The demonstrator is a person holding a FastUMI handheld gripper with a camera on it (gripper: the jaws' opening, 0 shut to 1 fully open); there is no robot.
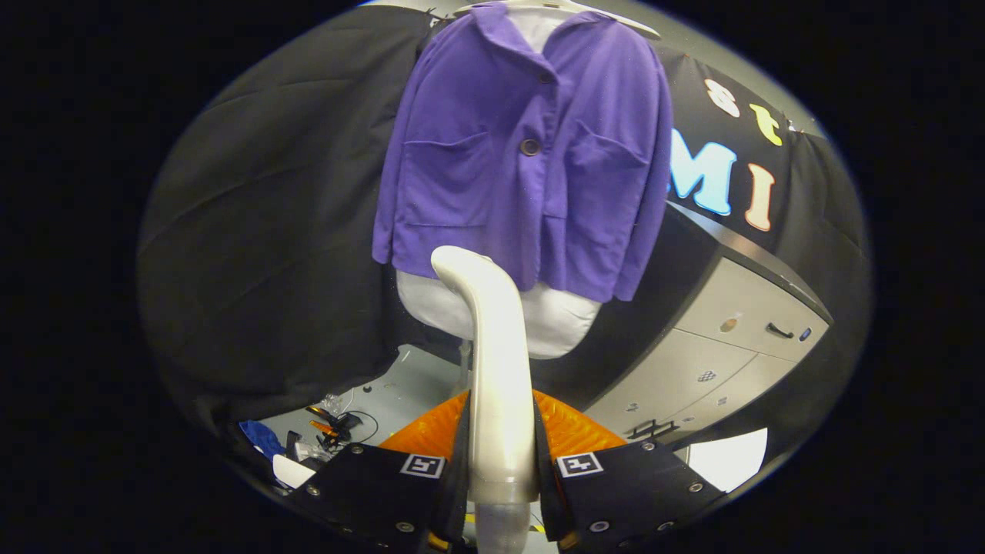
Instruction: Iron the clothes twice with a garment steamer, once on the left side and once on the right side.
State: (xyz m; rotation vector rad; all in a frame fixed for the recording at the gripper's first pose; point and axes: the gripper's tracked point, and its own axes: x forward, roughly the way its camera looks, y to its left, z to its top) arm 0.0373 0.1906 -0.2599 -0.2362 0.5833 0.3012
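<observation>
The gripper (pixel 500 454) is clamping both fingers on the white garment steamer (pixel 496 362), which is rising upright between them. Its curved head is pointing at the purple jacket's (pixel 523 146) lower hem, hanging just beyond. Grey drawers (pixel 731 346) are standing right of the jacket.

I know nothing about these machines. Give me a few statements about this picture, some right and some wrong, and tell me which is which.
1. The gripper has its jaws closed on the white curved steamer handle. True.
2. The purple buttoned jacket lies folded on the floor. False: it hangs upright on a white dress form, beyond the jaws.
3. The steamer's head is pressed flat against a jacket sleeve. False: it sits near the jacket's lower hem, in front of the dress form; contact cannot be judged.
4. A grey cabinet with drawers stands beside the jacket. True.
5. The jacket has chest pockets. True.
</observation>
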